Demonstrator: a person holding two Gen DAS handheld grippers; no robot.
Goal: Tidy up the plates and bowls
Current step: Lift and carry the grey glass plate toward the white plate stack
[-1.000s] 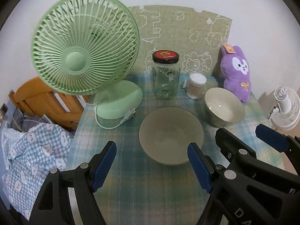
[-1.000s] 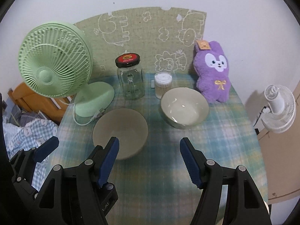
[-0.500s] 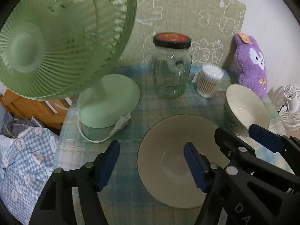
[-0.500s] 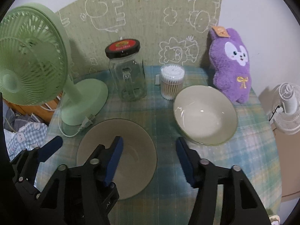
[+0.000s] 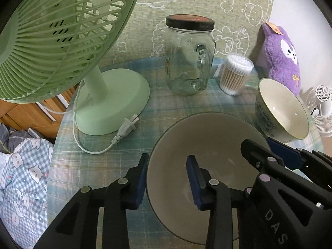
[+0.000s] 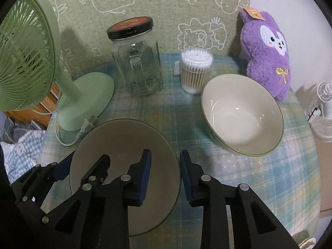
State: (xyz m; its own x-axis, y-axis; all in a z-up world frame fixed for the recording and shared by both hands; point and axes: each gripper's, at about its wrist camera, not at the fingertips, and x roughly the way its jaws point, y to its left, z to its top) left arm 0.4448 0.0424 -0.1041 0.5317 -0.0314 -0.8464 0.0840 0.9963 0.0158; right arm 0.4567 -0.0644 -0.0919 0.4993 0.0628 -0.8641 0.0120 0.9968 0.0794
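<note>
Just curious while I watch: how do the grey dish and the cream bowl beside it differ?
The grey dish is shallow, matte and plain; the cream bowl is deeper, glossy, with a thin dark rim line. Both hand-held grippers straddle the grey dish's rim; the cream bowl stands untouched. Both are round, empty and on the checked tablecloth.

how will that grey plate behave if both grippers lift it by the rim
The grey plate looks rigid and glazed, so probably slippery under the pads. With the left gripper and right gripper clamping opposite rims, it should lift level, but is likely breakable if dropped.

Letters "DAS" stand on the right tool (image 5: 276,157).
</note>
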